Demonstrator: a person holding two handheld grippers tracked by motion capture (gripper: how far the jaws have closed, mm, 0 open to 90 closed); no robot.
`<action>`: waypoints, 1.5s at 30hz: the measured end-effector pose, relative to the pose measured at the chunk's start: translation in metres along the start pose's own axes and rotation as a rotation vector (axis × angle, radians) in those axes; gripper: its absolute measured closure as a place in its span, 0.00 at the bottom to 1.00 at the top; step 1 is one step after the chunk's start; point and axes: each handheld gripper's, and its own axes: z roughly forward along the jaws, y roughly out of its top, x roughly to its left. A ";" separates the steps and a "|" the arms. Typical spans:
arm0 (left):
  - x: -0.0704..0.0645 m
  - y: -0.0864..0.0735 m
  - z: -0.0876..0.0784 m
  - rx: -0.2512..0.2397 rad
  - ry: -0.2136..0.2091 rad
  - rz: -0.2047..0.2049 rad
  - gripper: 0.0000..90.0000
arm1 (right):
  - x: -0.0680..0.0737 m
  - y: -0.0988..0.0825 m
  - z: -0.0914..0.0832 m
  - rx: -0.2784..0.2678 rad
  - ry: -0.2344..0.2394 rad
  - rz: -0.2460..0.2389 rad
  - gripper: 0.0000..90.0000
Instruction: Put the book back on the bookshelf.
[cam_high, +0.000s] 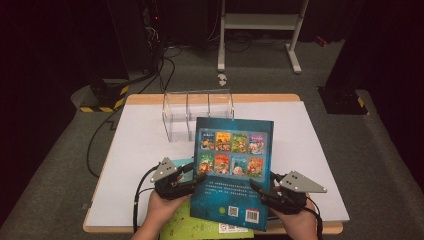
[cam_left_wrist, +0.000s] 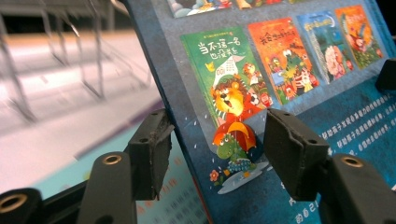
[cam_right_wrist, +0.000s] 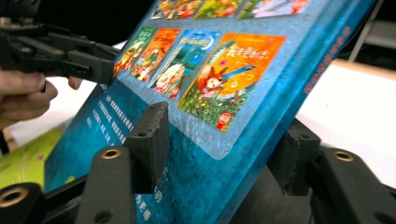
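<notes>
A blue picture book (cam_high: 235, 170) with small cover pictures on its back is held up, tilted, above the white table (cam_high: 310, 150). My left gripper (cam_high: 197, 179) grips its left edge; in the left gripper view one jaw lies on the cover (cam_left_wrist: 280, 70) and the other behind the edge, and the left gripper (cam_left_wrist: 217, 140) is shut on the book. My right gripper (cam_high: 257, 187) clamps the lower right edge, one jaw on top of the cover (cam_right_wrist: 196, 93) and one beneath, so the right gripper (cam_right_wrist: 224, 135) is also shut on it. The left gripper (cam_right_wrist: 70, 58) also shows across the book.
A clear acrylic divider rack (cam_high: 197, 112) stands at the back of the table, partly behind the book's top edge. A green book (cam_high: 200, 227) lies flat under the blue one at the front edge. White frame legs (cam_high: 260, 25) stand on the floor beyond.
</notes>
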 end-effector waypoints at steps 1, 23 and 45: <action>0.000 0.000 -0.002 -0.023 0.011 0.009 0.48 | 0.001 0.003 0.000 -0.011 -0.007 -0.007 0.52; -0.002 0.012 -0.038 -0.301 0.137 0.092 0.64 | 0.021 0.053 0.011 -0.124 -0.058 -0.151 0.59; 0.014 0.002 -0.057 -0.294 0.196 0.081 0.35 | 0.025 0.053 0.024 -0.106 0.170 -0.136 0.63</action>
